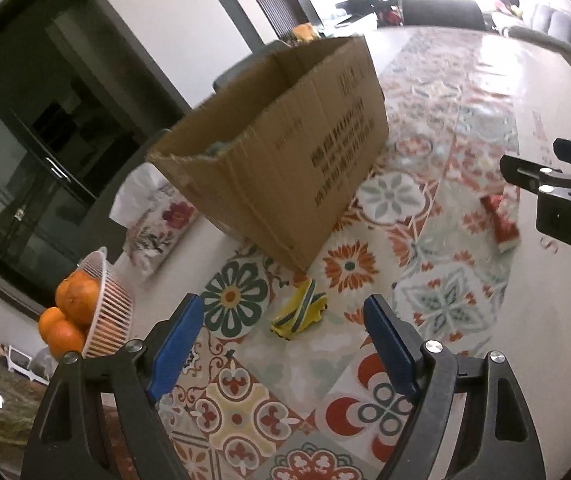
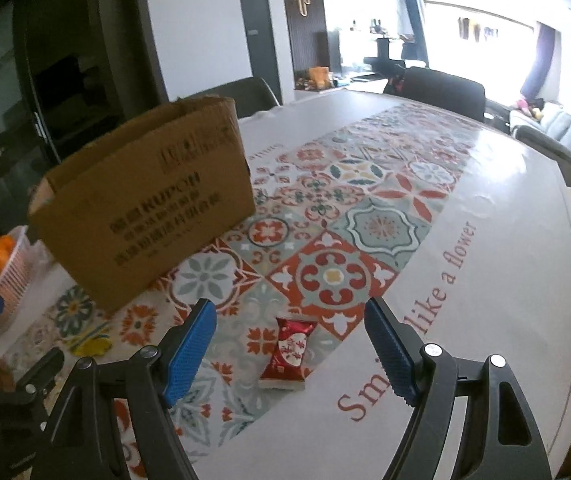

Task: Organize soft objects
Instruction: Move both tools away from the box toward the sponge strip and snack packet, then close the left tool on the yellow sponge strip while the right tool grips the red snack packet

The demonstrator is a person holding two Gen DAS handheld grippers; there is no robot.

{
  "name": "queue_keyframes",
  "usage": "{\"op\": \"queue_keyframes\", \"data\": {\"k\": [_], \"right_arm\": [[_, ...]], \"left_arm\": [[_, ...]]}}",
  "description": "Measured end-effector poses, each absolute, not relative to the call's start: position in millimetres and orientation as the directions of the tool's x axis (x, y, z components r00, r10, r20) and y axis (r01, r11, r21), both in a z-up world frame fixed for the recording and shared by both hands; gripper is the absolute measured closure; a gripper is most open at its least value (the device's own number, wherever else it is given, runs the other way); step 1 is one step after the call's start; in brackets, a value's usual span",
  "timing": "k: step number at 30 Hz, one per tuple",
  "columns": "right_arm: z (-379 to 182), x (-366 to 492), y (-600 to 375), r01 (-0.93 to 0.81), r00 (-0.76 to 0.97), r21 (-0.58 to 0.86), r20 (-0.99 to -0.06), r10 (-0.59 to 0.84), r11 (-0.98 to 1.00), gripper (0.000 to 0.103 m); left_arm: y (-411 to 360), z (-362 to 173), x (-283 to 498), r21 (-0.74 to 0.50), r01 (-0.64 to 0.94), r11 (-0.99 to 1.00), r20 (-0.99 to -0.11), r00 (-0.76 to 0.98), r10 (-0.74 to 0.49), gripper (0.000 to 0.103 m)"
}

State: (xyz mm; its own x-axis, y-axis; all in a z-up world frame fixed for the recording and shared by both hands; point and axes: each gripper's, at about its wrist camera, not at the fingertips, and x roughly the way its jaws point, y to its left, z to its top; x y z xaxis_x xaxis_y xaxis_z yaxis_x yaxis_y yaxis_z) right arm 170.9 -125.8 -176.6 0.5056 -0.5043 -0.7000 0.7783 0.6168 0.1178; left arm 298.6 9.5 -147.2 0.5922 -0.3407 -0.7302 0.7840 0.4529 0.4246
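- Left tool (image 1: pixel 285 320) hangs above the surface (image 1: pixel 525 80) w/ both blue pads spread wide, nothing between them; aimed straight at the yellow striped soft item (image 1: pixel 299 314), which lies on the patterned cloth just in front of the cardboard box (image 1: pixel 285 148) corner
- Right tool (image 2: pixel 289 340) also wide apart, empty; red snack packet (image 2: pixel 287 354) lies flat on the cloth between its 2 fingers' line of sight, near the printed lettering
- Looks like each tool is lined up on its own item so both can be picked w/o crossing over – my guess, not certain
- Box is open-topped, standing on the surface, beyond both items; prob the drop spot for the soft things. Something pale-blue shows just inside the rim, can't tell what
- Basket of oranges (image 1: pixel 85 316) and a floral tissue pack (image 1: pixel 157 224) sit left of the box, well apart from the 2 items; likely not part of the job
- Nothing gripped yet, so sorting of these 2 pieces is not yet done; next move prob needs lowering and closing gently, as both would squash
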Motion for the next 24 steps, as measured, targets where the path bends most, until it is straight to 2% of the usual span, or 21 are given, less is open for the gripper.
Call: {"op": "queue_keyframes", "data": {"k": [7, 11, 20, 24], "right_arm": [[-204.5, 181.6, -124.1, 0.815, 0.437, 0.084, -0.739, -0.513, 0.574, 0.025], [-217.8, 185.3, -127.3, 0.828, 0.416, 0.087, -0.758, -0.503, 0.553, 0.025], [-229.7, 192.4, -126.2, 0.830, 0.412, 0.078, -0.753, -0.513, 0.552, 0.025], [-235.5, 198.6, -128.3, 0.828, 0.404, 0.074, -0.767, -0.498, 0.556, 0.025]], "left_arm": [[7.4, -174.2, 316.8, 0.415, 0.812, 0.411, -0.766, 0.555, -0.324, 0.025], [3.4, -189.9, 324.7, 0.408, 0.834, 0.372, -0.787, 0.528, -0.320, 0.031], [4.3, -216.0, 348.2, 0.287, 0.876, 0.388, -0.843, 0.423, -0.333, 0.044], [5.1, -228.3, 357.6, 0.237, 0.882, 0.408, -0.860, 0.386, -0.334, 0.046]]}}
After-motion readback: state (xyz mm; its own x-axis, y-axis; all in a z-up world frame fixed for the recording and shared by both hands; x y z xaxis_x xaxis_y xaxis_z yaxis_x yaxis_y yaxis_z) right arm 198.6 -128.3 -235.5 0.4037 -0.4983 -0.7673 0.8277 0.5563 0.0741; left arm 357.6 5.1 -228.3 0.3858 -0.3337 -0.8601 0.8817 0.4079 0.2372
